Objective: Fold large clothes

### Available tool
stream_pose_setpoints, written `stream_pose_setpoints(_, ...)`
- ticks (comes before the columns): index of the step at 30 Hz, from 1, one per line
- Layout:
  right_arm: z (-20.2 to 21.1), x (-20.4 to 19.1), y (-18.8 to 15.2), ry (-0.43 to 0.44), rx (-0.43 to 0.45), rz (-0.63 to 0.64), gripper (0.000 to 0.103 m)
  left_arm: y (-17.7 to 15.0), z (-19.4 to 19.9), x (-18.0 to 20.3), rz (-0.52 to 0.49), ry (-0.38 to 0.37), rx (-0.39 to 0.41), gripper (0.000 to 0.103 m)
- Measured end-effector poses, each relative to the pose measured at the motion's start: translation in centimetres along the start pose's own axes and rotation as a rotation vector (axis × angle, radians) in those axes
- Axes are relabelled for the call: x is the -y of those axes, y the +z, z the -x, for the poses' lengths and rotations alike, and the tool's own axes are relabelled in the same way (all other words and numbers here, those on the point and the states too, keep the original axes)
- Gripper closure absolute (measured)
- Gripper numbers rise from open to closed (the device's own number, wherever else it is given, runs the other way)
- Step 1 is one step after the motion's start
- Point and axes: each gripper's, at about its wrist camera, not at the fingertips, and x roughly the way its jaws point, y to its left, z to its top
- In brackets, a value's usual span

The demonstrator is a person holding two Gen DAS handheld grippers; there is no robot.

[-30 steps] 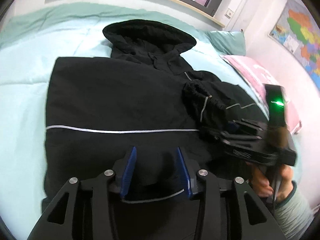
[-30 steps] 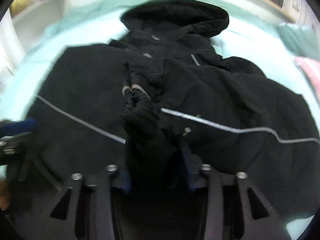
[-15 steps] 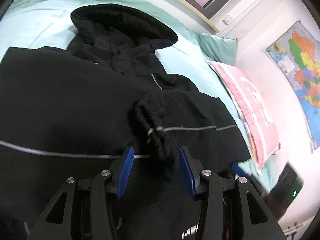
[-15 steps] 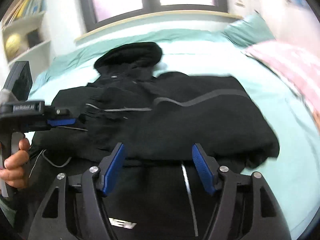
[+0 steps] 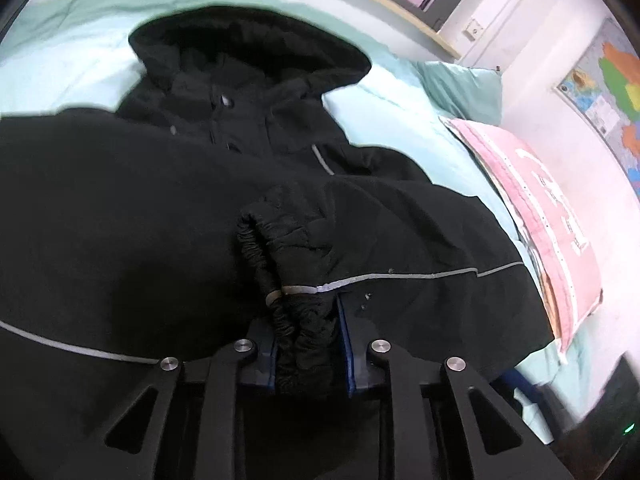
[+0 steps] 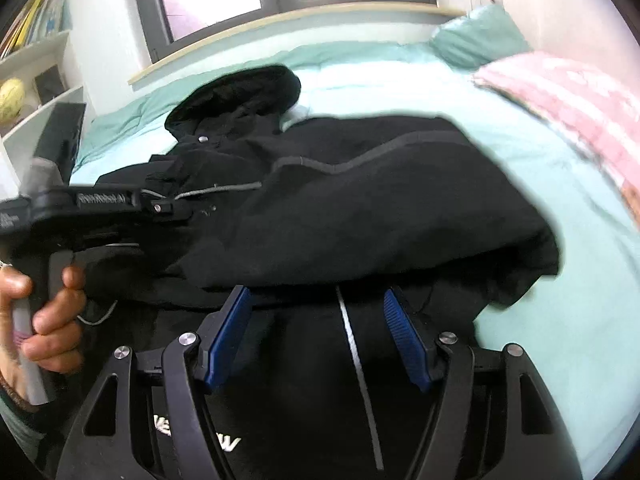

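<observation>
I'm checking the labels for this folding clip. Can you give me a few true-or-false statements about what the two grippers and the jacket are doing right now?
1. The left gripper is shut on the elastic sleeve cuff of the black jacket. True.
2. The right gripper is clamped on the jacket's hood. False: its jaws stand open, apart over the dark fabric, gripping nothing.
3. The jacket lies on a teal bedspread. True.
4. The pink pillow lies on top of the jacket. False: it lies beside it on the bed.
</observation>
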Motion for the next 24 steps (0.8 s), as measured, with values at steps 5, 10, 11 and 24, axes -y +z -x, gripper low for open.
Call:
stream_pose_setpoints(5, 1.7, 1.5, 4.3, -0.074, 0.015, -0.031, 0.031, 0.7, 4.1, -2.4, -0.035, 0.025, 0.072, 0.081)
stream_pose_setpoints(10, -1.3, 1.6, 6.9, -0.041, -0.084, -0.056, 0.031, 1.3, 9.3, -7.6, -0.01, 0.061, 0.145, 0.081)
stream_pose_setpoints(11, -2.1, 1.4, 7.0, -0.015, -0.108, -0.065, 0.031, 1.3, 10.3, -8.8, -0.001, 0.071, 0.156, 0.081)
stream_pose_setpoints(24, -11.1, -6.4, 4.2, -0.132, -0.303, 0.143, 0.024, -1.8, 10.1, -19.4, 0.035, 0.002, -0.041, 0.074)
